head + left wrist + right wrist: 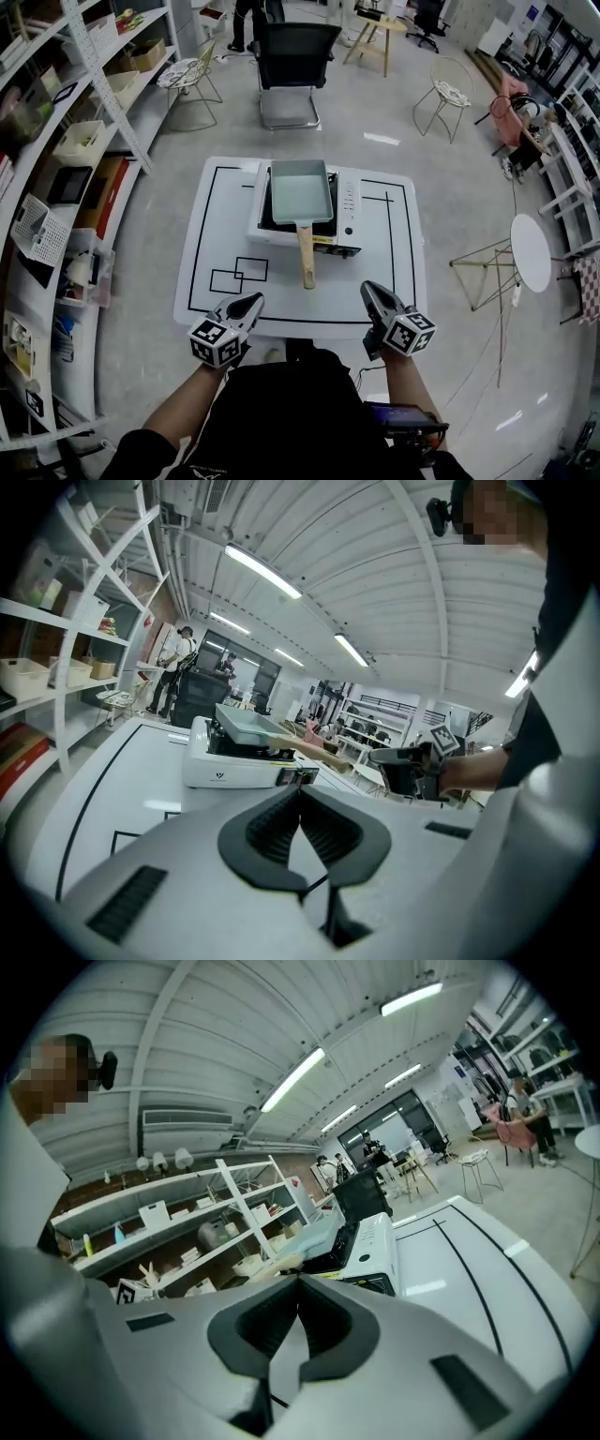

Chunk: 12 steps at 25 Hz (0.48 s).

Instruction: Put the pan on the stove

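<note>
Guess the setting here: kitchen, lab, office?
Probably a lab or workshop, not a kitchen: a portable stove sits on a white table marked with black lines, beside open storage shelves and a black office chair.

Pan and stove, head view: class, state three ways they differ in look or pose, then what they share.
The pan is pale grey-green; the stove is white with a dark top. The pan rests on the stove; the stove rests on the table. The pan has a wooden handle reaching past the stove's front edge; the stove has none. Both are rectangular.
</note>
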{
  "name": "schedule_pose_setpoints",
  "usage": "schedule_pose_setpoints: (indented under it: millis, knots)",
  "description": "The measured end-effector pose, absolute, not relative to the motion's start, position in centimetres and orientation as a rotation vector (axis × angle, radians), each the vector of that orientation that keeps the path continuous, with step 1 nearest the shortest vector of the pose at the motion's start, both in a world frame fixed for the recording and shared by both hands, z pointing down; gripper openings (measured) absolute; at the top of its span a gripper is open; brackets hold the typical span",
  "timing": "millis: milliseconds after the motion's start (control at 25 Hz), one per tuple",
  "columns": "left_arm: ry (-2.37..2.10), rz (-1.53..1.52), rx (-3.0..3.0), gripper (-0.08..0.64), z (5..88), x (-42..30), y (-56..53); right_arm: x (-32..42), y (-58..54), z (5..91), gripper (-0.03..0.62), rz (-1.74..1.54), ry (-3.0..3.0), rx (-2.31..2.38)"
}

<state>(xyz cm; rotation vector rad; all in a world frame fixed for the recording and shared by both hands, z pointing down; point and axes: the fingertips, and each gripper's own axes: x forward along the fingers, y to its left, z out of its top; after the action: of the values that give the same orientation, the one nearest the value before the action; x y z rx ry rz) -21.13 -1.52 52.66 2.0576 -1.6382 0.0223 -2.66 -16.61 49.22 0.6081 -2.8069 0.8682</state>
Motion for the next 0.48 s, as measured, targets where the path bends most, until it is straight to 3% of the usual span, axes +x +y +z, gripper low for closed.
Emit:
schedule_pose_setpoints:
  millis: [480]
  knots:
    - [-1.623,0.033,2.101,0.009,52.1,-19.9,-1.4,-1.5,-15.0,49.2,0.026,0.668,-2.829,0.590]
